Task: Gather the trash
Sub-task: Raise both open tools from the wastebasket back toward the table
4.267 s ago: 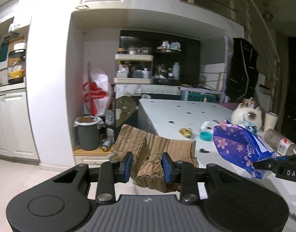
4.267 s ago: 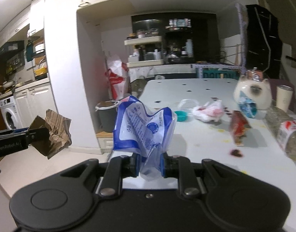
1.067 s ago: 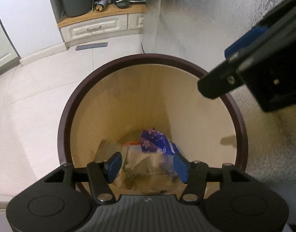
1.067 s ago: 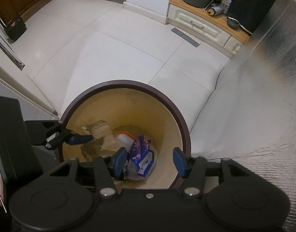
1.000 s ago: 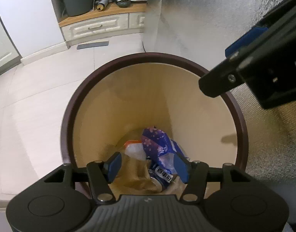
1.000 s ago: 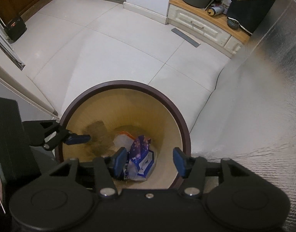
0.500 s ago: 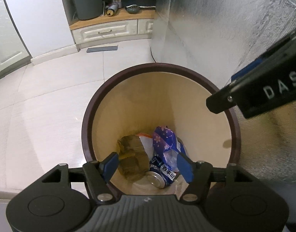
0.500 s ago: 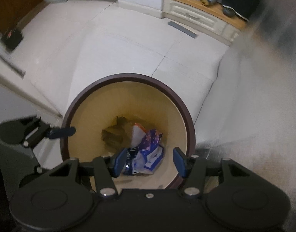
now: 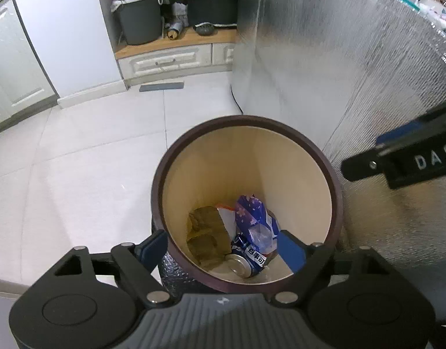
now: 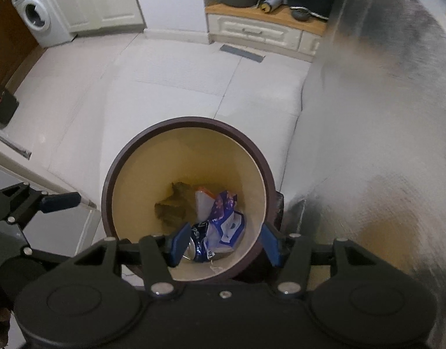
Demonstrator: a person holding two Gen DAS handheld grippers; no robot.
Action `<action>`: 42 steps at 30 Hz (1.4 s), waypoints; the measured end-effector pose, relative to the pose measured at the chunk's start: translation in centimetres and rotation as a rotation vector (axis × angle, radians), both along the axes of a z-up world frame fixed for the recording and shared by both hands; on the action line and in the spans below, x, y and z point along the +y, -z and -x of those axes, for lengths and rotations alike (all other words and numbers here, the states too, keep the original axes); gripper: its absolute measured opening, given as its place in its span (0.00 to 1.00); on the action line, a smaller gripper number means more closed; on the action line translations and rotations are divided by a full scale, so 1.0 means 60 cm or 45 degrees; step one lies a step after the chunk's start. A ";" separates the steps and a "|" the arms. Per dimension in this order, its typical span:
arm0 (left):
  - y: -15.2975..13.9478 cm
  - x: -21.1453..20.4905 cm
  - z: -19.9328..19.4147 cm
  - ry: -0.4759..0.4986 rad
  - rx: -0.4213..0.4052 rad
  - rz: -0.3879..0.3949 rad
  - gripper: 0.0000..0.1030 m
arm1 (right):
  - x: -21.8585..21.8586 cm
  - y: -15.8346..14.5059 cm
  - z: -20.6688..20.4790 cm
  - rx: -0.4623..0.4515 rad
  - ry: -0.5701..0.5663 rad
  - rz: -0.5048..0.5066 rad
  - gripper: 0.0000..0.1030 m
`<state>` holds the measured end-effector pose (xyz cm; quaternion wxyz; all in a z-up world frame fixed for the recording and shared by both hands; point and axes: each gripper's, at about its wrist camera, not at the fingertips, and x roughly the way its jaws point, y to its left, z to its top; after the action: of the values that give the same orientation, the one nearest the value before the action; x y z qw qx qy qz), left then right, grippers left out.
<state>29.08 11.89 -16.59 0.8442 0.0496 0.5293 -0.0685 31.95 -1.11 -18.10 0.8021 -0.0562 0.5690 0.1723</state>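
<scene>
Through the left wrist camera, your left tool (image 9: 223,248) is hanging wide over the brown-rimmed bin (image 9: 336,192), its jaws having just been opening with nothing between them. The crumpled cardboard (image 9: 205,232), purple flowered bag (image 9: 253,212) and blue can (image 9: 247,257) are lying at the bottom (all loose). Through the right wrist camera, your right tool (image 10: 225,247) is standing partly open and empty above the same bin (image 10: 106,186), its jaws having just been opening a little.

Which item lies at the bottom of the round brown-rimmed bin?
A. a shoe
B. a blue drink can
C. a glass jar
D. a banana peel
B: a blue drink can lies on the floor of the bin, beside a crumpled brown paper bag and a purple flowered wrapper.
</scene>
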 end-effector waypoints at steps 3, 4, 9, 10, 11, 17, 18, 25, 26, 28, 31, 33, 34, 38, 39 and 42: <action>-0.017 0.001 0.011 -0.001 -0.026 -0.011 0.84 | -0.015 -0.013 0.016 -0.025 0.030 -0.024 0.59; -0.021 0.002 0.016 -0.005 -0.030 -0.008 0.86 | -0.021 -0.015 0.021 -0.024 0.038 -0.032 0.61; -0.036 0.010 0.037 -0.043 -0.035 -0.001 0.97 | -0.037 -0.032 0.049 -0.049 0.042 -0.052 0.77; -0.038 0.013 0.041 -0.062 -0.031 0.003 1.00 | -0.040 -0.037 0.057 -0.062 0.039 -0.054 0.86; -0.041 0.017 0.045 -0.081 -0.030 0.010 1.00 | -0.042 -0.040 0.064 -0.075 0.036 -0.054 0.90; -0.075 0.037 0.076 -0.155 -0.062 0.015 1.00 | -0.053 -0.066 0.102 -0.133 0.019 -0.069 0.94; -0.082 0.041 0.081 -0.166 -0.069 0.016 1.00 | -0.054 -0.071 0.108 -0.137 0.010 -0.079 0.95; -0.141 0.056 0.131 -0.203 -0.161 0.024 1.00 | -0.057 -0.099 0.151 -0.221 -0.014 -0.105 0.98; -0.150 0.057 0.139 -0.207 -0.175 0.021 1.00 | -0.057 -0.104 0.158 -0.235 -0.015 -0.107 0.98; -0.164 0.057 0.154 -0.217 -0.200 0.013 1.00 | -0.058 -0.114 0.169 -0.266 -0.016 -0.106 1.00; -0.184 0.057 0.171 -0.225 -0.235 0.013 1.00 | -0.063 -0.134 0.187 -0.313 -0.017 -0.113 1.00; -0.197 0.058 0.185 -0.226 -0.263 0.020 1.00 | -0.070 -0.149 0.199 -0.344 -0.014 -0.125 1.00; -0.204 0.057 0.192 -0.227 -0.279 0.024 1.00 | -0.075 -0.155 0.205 -0.358 -0.012 -0.130 1.00; -0.232 0.046 0.217 -0.226 -0.338 0.031 1.00 | -0.098 -0.186 0.229 -0.417 0.009 -0.155 1.00; -0.239 0.042 0.222 -0.223 -0.354 0.029 1.00 | -0.103 -0.192 0.235 -0.434 0.013 -0.157 1.00; -0.258 0.025 0.237 -0.209 -0.401 0.022 1.00 | -0.129 -0.213 0.254 -0.489 0.023 -0.179 1.00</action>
<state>14.86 13.41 -1.09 0.9198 0.0091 0.3922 0.0047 16.71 -8.84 -5.32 0.8994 -0.0266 0.3926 0.1905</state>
